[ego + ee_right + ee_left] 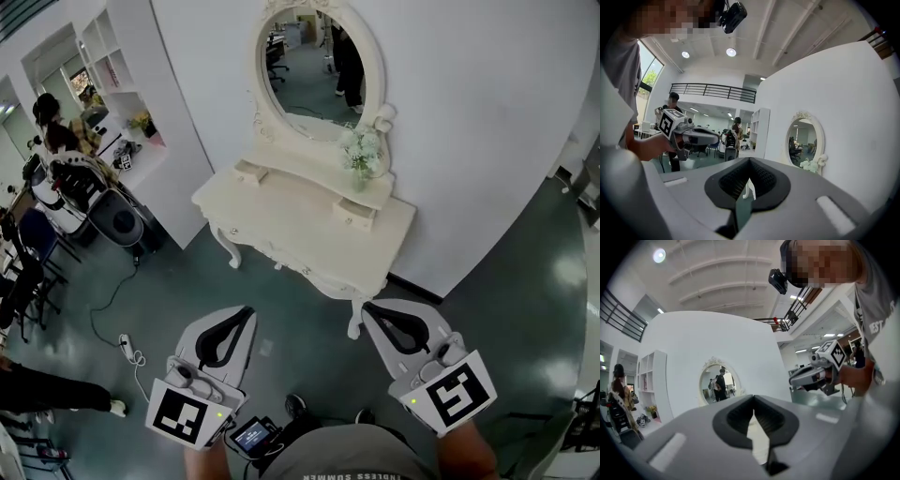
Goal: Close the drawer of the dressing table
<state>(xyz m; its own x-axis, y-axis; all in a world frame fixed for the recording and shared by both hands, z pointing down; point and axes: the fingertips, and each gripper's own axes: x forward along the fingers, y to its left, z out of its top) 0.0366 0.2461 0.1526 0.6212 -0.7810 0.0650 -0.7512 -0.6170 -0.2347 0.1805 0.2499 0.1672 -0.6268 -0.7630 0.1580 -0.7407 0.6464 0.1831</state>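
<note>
**Grey left gripper (248, 309) and grey right gripper (366, 306) shut on nothing**

Both hand-held tools were held side by side over the dark green-grey floor (281, 323). Their black-padded jaws were pressed together at the tips with nothing between them, as each gripper view showed. Each carried a white cube with black square markers at its rear, near the person's hands.

Ahead of the jaws and well apart from them stood the cream-white dressing table (281, 225) with curved legs, set against a curved white wall (469, 112). An oval mirror (309, 66) in a carved cream frame rose from a raised shelf at the table's back. A bunch of pale white-green flowers (363, 152) sat at the shelf's right end.

Under that shelf were two small cream drawers, the left drawer (251, 172) and the right drawer (353, 214). Both jutted forward of the shelf front over the tabletop. Neither gripper touched the table.
</note>
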